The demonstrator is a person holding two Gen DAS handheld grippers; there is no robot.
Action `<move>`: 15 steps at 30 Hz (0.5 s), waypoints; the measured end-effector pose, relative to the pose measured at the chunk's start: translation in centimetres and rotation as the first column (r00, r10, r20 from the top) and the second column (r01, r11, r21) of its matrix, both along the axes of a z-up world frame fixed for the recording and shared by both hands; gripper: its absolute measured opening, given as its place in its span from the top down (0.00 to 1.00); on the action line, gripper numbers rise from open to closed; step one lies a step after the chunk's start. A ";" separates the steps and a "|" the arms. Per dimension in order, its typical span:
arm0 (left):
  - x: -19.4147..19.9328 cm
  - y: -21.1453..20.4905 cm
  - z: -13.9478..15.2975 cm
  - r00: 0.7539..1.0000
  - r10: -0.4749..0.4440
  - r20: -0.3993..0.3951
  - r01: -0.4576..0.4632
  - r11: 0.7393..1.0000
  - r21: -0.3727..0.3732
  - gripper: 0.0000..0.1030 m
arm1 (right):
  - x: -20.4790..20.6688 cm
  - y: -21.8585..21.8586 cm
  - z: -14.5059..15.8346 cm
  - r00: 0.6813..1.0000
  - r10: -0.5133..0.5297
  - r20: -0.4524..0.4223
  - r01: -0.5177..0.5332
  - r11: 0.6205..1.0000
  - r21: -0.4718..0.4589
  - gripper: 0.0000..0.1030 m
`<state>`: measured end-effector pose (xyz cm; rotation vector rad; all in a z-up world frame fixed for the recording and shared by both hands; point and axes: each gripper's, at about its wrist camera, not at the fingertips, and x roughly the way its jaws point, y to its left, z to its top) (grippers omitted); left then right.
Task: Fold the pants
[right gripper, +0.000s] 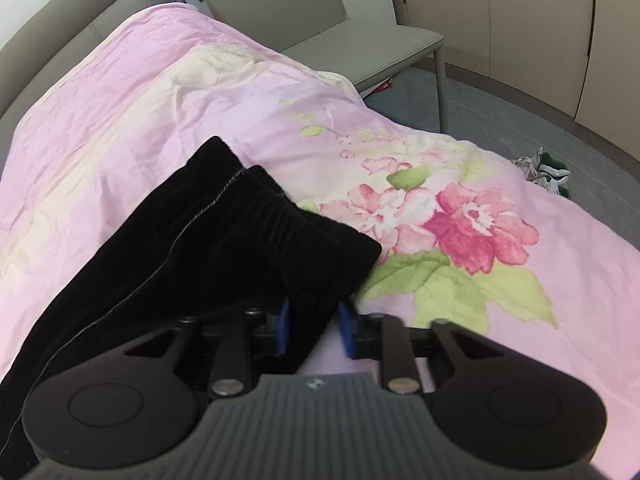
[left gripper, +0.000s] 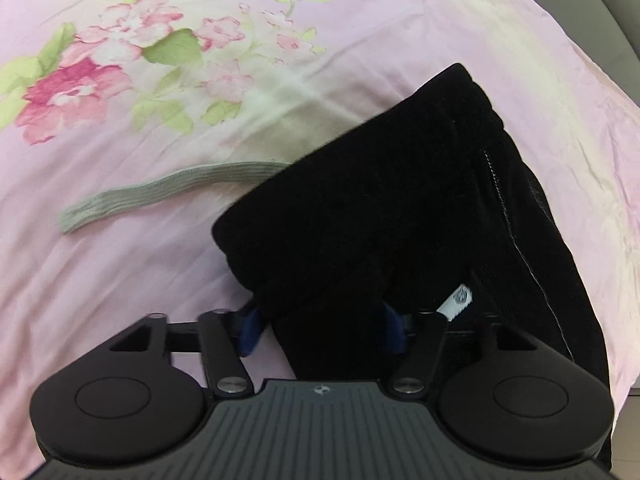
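Black velvet pants [left gripper: 384,216] lie folded mid-bed [left gripper: 120,280]; cloth sits loosely between the wide left tool [left gripper: 320,326] and narrower right tool [right gripper: 314,330]. Withdrawal is judged next.

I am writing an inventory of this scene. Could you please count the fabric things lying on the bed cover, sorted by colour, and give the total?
Black: 1, the pants
Grey: 1, the ribbed strap, partly tucked under the pants
Total: 2, both lying on the pink floral bed cover

Black pants [left gripper: 400,208] lie between the spread left tongs [left gripper: 322,328] on a pink floral quilt [left gripper: 120,80].
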<state>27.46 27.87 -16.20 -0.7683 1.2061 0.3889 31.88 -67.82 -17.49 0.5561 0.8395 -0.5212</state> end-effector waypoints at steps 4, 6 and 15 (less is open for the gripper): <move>-3.1 -2.3 3.7 0.991 -0.111 0.074 0.099 0.984 0.149 0.24 | -2.1 4.0 2.3 0.986 0.169 -0.011 -0.169 0.980 -0.109 0.57; -4.7 -4.9 5.7 0.969 -0.213 0.121 0.186 0.962 0.201 0.25 | -3.2 7.1 3.1 0.963 0.267 -0.014 -0.267 0.956 -0.124 0.56; -10.4 -19.8 8.8 0.756 -0.612 0.234 0.517 0.776 0.361 0.26 | -8.4 22.6 3.7 0.793 0.609 -0.003 -0.607 0.791 -0.075 0.57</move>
